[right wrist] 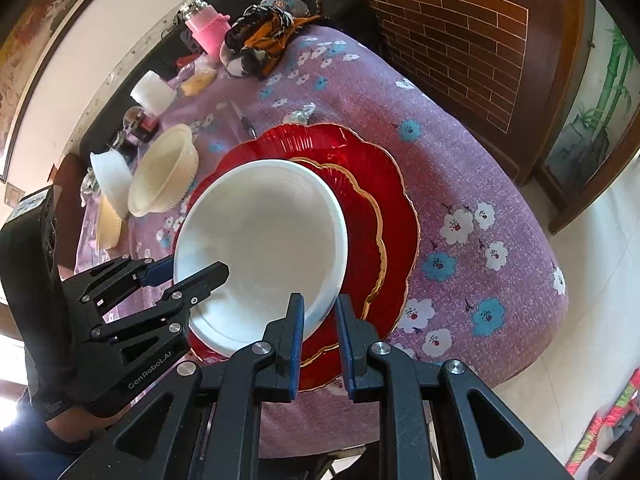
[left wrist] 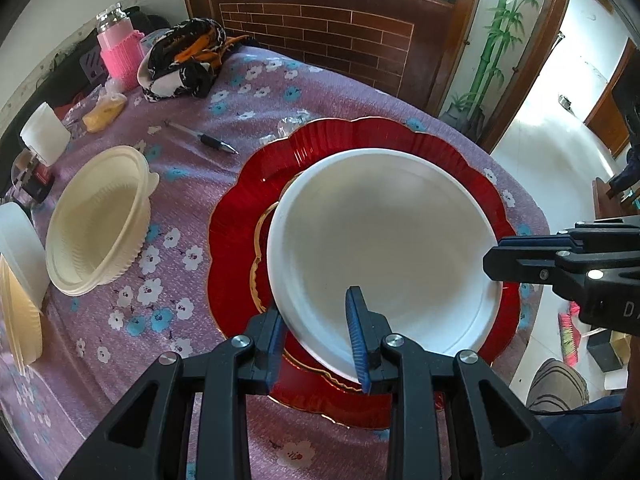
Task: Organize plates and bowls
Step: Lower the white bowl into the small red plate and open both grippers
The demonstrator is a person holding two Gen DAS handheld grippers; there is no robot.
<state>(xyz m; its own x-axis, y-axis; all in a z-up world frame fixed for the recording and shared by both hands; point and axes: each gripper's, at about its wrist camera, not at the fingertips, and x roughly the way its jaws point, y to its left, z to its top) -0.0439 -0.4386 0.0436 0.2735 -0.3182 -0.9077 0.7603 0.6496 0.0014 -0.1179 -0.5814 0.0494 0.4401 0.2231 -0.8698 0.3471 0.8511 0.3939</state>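
A white bowl [left wrist: 384,240] [right wrist: 264,240] sits over a smaller red gold-rimmed plate [right wrist: 360,240] stacked on a large red scalloped plate [left wrist: 236,240] [right wrist: 396,200]. My left gripper [left wrist: 318,340] [right wrist: 182,272] straddles the bowl's near rim, one finger inside, one outside, with a gap showing. My right gripper [right wrist: 320,340] [left wrist: 496,256] straddles the opposite rim the same way. A cream bowl [left wrist: 96,220] [right wrist: 164,172] lies tilted to the left, with a white bowl [right wrist: 110,180] and cream plates [left wrist: 18,312] beyond it.
The table has a purple floral cloth [left wrist: 192,136]. On it lie a pen [left wrist: 208,142], a pink-sleeved jar [left wrist: 118,52], a black-orange cloth bundle [left wrist: 184,56] and a white cup [left wrist: 44,132]. The table's edge drops off to the right [right wrist: 540,320].
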